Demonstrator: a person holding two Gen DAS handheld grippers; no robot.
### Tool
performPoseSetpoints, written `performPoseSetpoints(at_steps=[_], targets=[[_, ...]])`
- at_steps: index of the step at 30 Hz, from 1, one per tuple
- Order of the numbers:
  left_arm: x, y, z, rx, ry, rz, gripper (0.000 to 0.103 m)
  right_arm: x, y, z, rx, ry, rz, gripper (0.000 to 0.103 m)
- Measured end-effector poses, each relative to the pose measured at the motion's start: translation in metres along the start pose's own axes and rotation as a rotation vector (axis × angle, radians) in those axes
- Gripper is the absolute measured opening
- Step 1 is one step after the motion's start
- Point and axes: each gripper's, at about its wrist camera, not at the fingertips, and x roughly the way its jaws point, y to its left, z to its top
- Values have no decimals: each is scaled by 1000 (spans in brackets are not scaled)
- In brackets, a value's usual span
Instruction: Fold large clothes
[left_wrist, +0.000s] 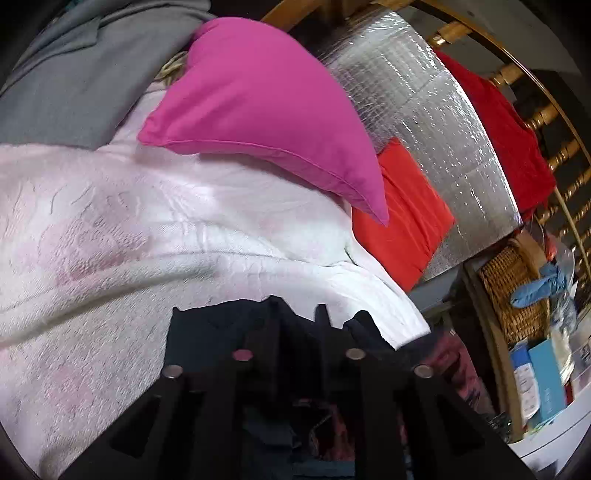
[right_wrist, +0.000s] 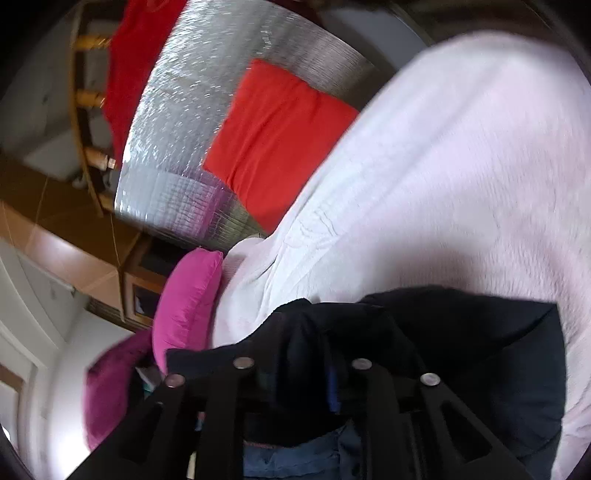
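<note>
A dark navy garment (left_wrist: 207, 332) lies on a white and pale pink bedspread (left_wrist: 110, 240). In the left wrist view my left gripper (left_wrist: 297, 306) stands at the garment's top edge, its jaws a little apart with dark cloth in the gap. In the right wrist view the same garment (right_wrist: 480, 350) spreads to the right over the bedspread (right_wrist: 443, 166) and bunches over my right gripper (right_wrist: 314, 332). Those jaws also stand slightly apart, with cloth between and over them. The black fingers are hard to tell from the dark cloth.
A magenta pillow (left_wrist: 258, 110) and an orange cushion (left_wrist: 399, 214) lean on a silver foil panel (left_wrist: 424, 92) beyond the garment. A grey garment (left_wrist: 74, 81) lies at the far left. A wicker basket (left_wrist: 513, 291) and boxes stand beside the bed, and a red cloth (left_wrist: 506, 125) hangs on a wooden rail.
</note>
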Motion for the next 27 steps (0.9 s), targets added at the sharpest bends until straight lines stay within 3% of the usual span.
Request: performPoseSetpoints(at_steps=[1,5,8,10,11,12,13,15,17,20,27], targets=[[1,-2,-1,8,-5,1,34,0,-6,1,32,7,19,32],[0,-8,-4,35,-40,0,41,-3,-12,1,61,3,65,41],[-3,-6,-6,28,-53,-13,46,-9,-10,0,61,-18,93,59],[-5,-5,-6,23,-59,-15,49,-21,-9,1,57,-77,104,82],[-6,-5,-7,22,-64,-18,50,-27,-9,1,57,-110,108,85],[-9,-6,-7,21,-76,-20,55,-34,-10,1,59,-142,120,87],[-13,-7,-7,22,-99,-11,70,-39,-11,3,62,-149,129,87],[-26,-10,-9,18,-179,-6,79,-42,-11,5,59,-133,128,87],[-39,-15,-8,17,-238,-51,79,-45,-10,3,48,-134,127,87],[-47,-22,-9,32,-247,-51,82,-46,-7,0,33,-114,123,87],[-44,-22,-23,12,-157,40,83,-48,7,-11,3,-93,109,87]])
